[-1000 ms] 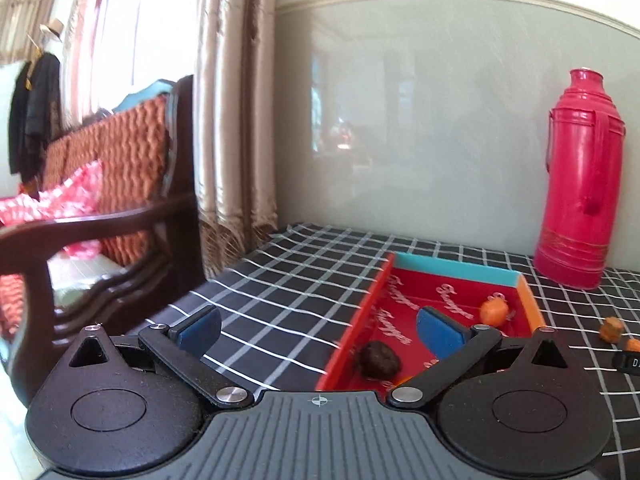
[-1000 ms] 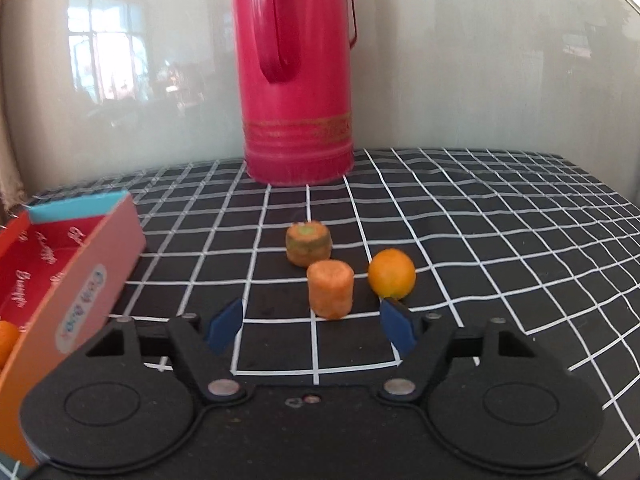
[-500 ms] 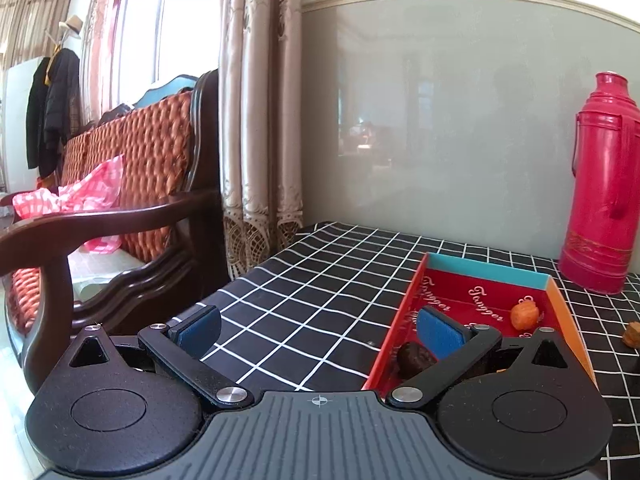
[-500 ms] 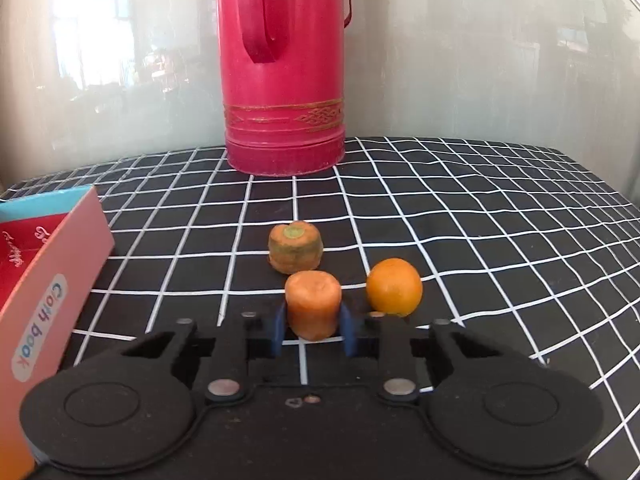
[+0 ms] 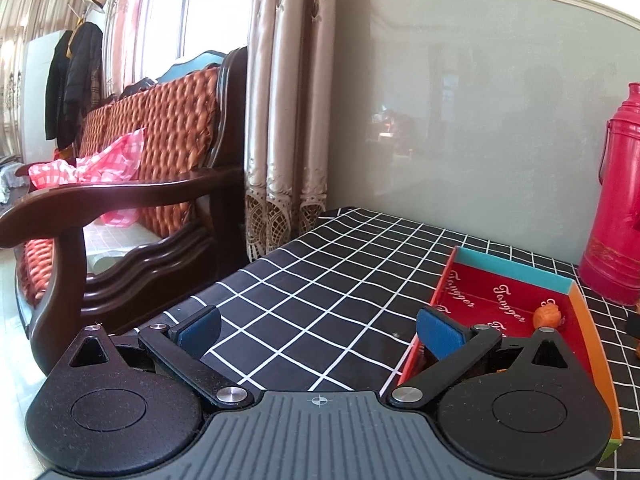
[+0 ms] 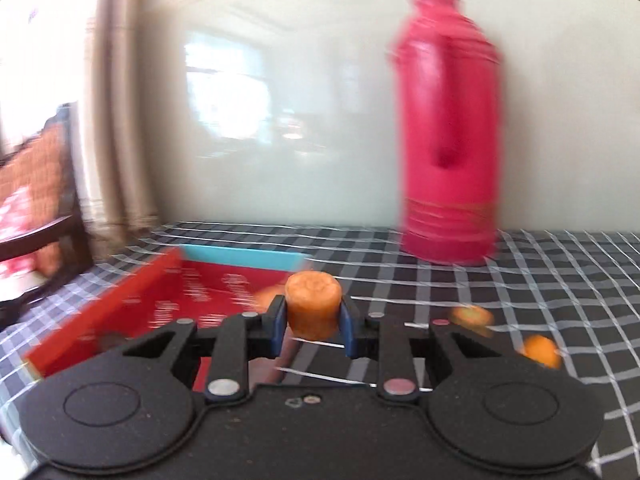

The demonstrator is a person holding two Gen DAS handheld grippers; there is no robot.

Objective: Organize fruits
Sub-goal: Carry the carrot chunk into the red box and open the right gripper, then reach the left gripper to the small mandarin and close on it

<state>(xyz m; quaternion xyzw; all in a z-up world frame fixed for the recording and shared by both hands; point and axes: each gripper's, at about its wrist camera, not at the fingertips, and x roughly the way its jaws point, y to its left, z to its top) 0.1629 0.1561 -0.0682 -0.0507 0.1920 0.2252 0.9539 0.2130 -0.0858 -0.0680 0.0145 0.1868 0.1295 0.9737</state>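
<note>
My right gripper (image 6: pixel 314 320) is shut on an orange carrot chunk (image 6: pixel 313 304) and holds it lifted, near the right edge of the red box (image 6: pixel 132 304). The right wrist view is blurred by motion. A second carrot chunk (image 6: pixel 472 316) and an orange (image 6: pixel 538 350) lie on the table to the right. A small orange fruit (image 6: pixel 269 294) lies in the box. My left gripper (image 5: pixel 318 330) is open and empty, low over the table at the left side of the red box (image 5: pixel 516 300), which holds a small orange fruit (image 5: pixel 548 315).
A tall red thermos (image 6: pixel 450 132) stands against the wall behind the fruits; it also shows in the left wrist view (image 5: pixel 616 200). The black checked tablecloth (image 5: pixel 320 280) ends at the left by a wooden sofa (image 5: pixel 120 208) and curtains (image 5: pixel 286 120).
My right gripper closed on the carrot chunk, lifted it and swung left toward the red box. My left gripper drew back and left, still open.
</note>
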